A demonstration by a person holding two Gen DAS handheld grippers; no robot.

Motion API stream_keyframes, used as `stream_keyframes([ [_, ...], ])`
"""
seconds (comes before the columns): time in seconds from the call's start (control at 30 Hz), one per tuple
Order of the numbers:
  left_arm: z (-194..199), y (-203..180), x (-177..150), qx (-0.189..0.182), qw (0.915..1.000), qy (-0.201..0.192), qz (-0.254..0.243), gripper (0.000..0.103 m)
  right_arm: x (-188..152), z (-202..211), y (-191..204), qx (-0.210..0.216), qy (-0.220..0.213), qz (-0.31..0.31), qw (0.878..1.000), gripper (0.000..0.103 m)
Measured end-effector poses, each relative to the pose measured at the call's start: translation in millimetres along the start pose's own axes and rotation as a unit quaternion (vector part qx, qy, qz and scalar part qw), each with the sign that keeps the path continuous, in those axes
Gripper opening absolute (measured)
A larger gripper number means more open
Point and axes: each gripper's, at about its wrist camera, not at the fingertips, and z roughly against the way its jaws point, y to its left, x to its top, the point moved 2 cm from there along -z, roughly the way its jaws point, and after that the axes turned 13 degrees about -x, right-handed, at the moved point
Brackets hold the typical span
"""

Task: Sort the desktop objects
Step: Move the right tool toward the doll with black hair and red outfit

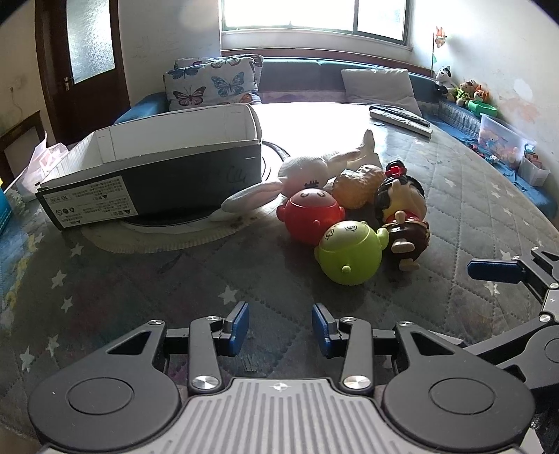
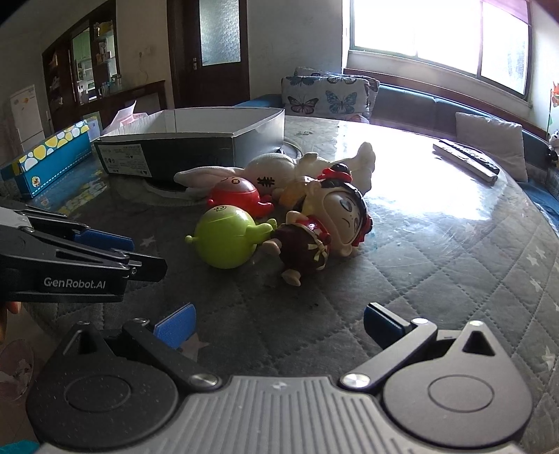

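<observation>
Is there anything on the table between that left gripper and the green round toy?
No. In the left wrist view, only bare quilted table cover lies between the open left gripper and the green round toy. The gripper holds nothing.

Upper centre of the left wrist view we see a wide bright window [image 1: 314,15], glare washing out the glass. Below it, a dark blue bench seat [image 1: 300,75] w/ butterfly-print pillows [image 1: 209,85]. Upper left, a dark wooden door [image 1: 84,66] w/ frosted pane; walls pale.
</observation>
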Motion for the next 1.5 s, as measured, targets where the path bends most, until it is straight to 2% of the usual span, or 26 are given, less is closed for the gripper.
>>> stream_keyframes([
  [1.5, -9.8, 14.6, 32.3, -0.009, 1.0000, 0.001, -0.003, 0.040, 27.2, -19.2, 0.5, 0.015, 0.008, 0.001, 1.000, 0.103],
])
